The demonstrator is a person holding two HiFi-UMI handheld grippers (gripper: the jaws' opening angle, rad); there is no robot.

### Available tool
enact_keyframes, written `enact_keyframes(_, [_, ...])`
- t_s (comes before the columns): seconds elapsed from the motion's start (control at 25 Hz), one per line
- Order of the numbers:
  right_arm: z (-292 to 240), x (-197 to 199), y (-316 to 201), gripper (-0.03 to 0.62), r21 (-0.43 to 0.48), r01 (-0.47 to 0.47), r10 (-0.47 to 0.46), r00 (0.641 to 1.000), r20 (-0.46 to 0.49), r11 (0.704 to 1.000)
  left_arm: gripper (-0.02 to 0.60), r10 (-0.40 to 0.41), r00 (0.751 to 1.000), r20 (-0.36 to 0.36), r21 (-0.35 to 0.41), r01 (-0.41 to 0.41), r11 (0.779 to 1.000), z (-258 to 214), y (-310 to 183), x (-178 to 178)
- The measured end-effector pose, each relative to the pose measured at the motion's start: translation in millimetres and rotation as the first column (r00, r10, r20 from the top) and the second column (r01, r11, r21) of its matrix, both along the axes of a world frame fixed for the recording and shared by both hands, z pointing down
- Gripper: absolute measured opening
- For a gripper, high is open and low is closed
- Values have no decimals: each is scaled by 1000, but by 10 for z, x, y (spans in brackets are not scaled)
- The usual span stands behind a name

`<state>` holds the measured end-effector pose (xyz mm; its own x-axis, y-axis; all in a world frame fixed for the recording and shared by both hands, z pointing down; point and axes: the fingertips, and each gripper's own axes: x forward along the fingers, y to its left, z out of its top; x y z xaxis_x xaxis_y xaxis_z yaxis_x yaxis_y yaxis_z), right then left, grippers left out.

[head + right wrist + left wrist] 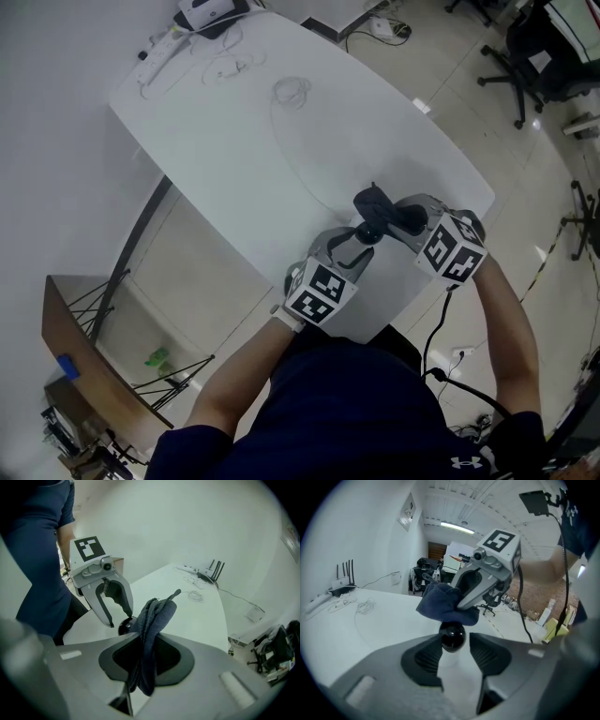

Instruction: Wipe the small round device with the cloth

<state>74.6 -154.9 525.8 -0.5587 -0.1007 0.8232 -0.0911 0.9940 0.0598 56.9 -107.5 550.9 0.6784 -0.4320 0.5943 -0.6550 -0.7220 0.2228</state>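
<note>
- Plainly mid-wipe: steadying a small round glossy black device [453,637] with the left gripper [453,656] and working on it with a dark blue knitted cloth [151,620] from the right gripper [149,657].
- Found at the near right end of the white oval table [281,141], close to the near edge, between the two grippers. Resting on the top or lifted just off it: impossible to say.
- Left jaws: partly closed around the device, pinching the black ball from either side, touching plainly with one pad and sitting tight beside it with the other.
- Seemingly gripped low and from the near side, so as to leave the top and far face bare for wiping.
- Right jaws: closed down tight on a bunched fold of the cloth, with the loose end poking out past the tips.
- Probably bunched like this to put a soft pad out front and keep hard jaw off the glossy surface.
- Cloth end laid on the top of the device, touching it, brought in from the right.
- Tangled white cables [230,66] away at the far end of the table, well apart from the work, so little risk of snagging there.
</note>
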Motion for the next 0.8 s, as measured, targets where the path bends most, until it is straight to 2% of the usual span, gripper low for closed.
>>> enact_keyframes(0.12, [124,18,-91,75,-95,-50,56,997,61,994,181,-11,1000,-5,-6,11,1000,-12,-8,-3])
enact_keyframes(0.2, [222,41,-125,75,-181,-80,100,990,104,980,183,-18,1000,-10,-11,18,1000,-15,-12,-2])
enact_keyframes(0.32, [401,122,-180,75,-245,-86,116,987,110,966,183,-21,1000,-8,-13,21,1000,-13,-16,3])
enact_keyframes(0.48, [650,114,-189,75,-276,-105,133,988,83,955,183,-29,1000,-1,-12,29,1000,-5,-9,-5])
enact_keyframes(0.6, [882,107,-194,74,-281,-142,156,987,28,949,183,-33,999,1,-6,33,999,4,-26,-10])
enact_keyframes(0.8, [1074,124,-160,74,-167,-100,80,989,-123,981,183,-42,999,7,-5,42,999,36,-35,-13])
